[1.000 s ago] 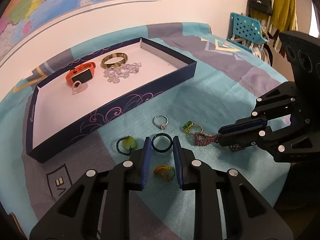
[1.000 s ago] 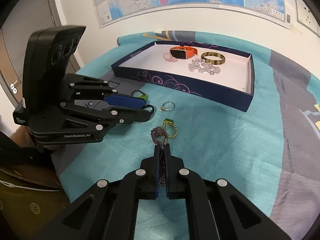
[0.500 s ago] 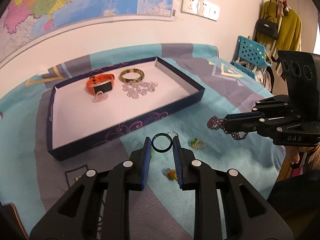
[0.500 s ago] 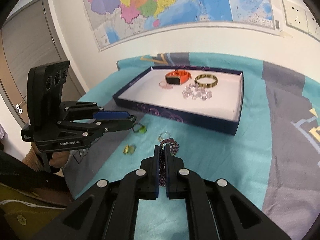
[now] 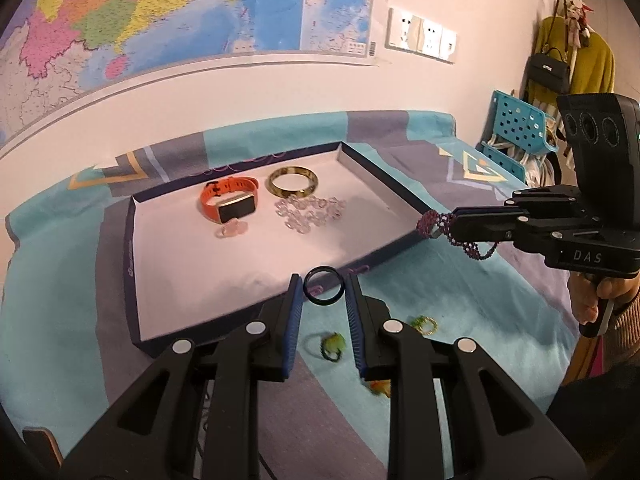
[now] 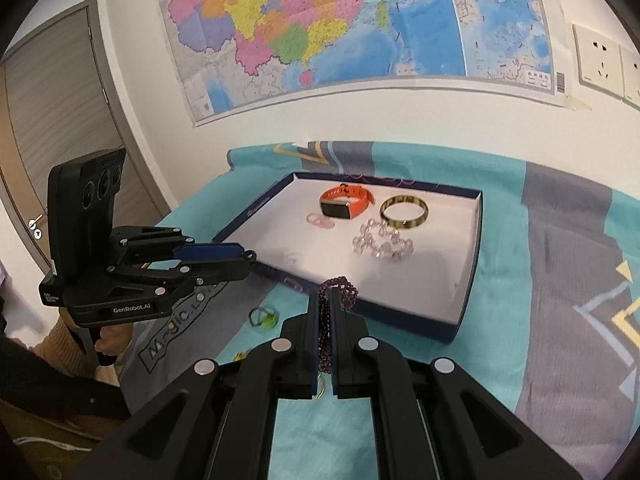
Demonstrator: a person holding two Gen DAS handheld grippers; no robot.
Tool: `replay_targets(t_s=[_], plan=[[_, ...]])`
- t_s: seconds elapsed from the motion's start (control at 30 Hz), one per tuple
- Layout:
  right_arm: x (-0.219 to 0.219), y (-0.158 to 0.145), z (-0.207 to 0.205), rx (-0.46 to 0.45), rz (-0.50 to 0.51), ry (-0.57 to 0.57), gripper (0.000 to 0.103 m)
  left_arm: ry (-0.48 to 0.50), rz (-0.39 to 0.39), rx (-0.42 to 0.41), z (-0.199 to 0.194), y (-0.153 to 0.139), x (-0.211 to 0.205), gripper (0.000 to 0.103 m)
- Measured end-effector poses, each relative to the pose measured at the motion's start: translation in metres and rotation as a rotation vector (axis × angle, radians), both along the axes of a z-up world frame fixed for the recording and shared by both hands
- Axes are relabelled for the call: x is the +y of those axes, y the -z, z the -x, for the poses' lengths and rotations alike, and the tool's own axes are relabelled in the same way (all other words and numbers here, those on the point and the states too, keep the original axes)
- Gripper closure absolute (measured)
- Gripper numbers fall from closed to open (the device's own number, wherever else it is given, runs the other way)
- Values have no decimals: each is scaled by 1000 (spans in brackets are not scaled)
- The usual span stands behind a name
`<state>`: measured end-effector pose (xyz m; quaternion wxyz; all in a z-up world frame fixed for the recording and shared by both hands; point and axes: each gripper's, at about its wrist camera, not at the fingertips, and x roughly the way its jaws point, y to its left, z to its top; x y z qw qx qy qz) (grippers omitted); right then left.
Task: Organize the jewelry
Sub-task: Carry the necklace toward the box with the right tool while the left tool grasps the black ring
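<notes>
Pinched between the blue pads of the left gripper (image 5: 323, 290), a dark ring (image 5: 323, 285) is held above the near wall of the navy tray (image 5: 134, 264). A purple beaded bracelet (image 6: 338, 289) is clamped in the tightly pressed right gripper (image 6: 325, 300), beside the tray's corner. An orange watch (image 5: 230, 200), gold bangle (image 5: 293, 181) and clear beads (image 5: 310, 212) are seen inside the tray. Small green rings (image 5: 333, 346) are left lying on the teal cloth (image 5: 460, 304).

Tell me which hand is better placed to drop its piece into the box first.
Left, though only slightly. The left gripper holds the dark ring right at the box's near wall. The right gripper, clamped on the purple beaded bracelet, hangs at the box's right corner, also close.
</notes>
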<state>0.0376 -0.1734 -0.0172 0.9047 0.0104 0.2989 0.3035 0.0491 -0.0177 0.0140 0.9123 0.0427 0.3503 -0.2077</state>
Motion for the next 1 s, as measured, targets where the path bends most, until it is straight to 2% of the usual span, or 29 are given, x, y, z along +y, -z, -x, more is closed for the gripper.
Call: replay_targets(t_s=[0.37, 1.0], plan=[[6, -11, -36, -15, -5, 11, 100, -31, -17, 9, -29, 0, 7, 81], [21, -1, -94, 35, 36, 45, 100, -73, -30, 60, -73, 13, 13, 81]])
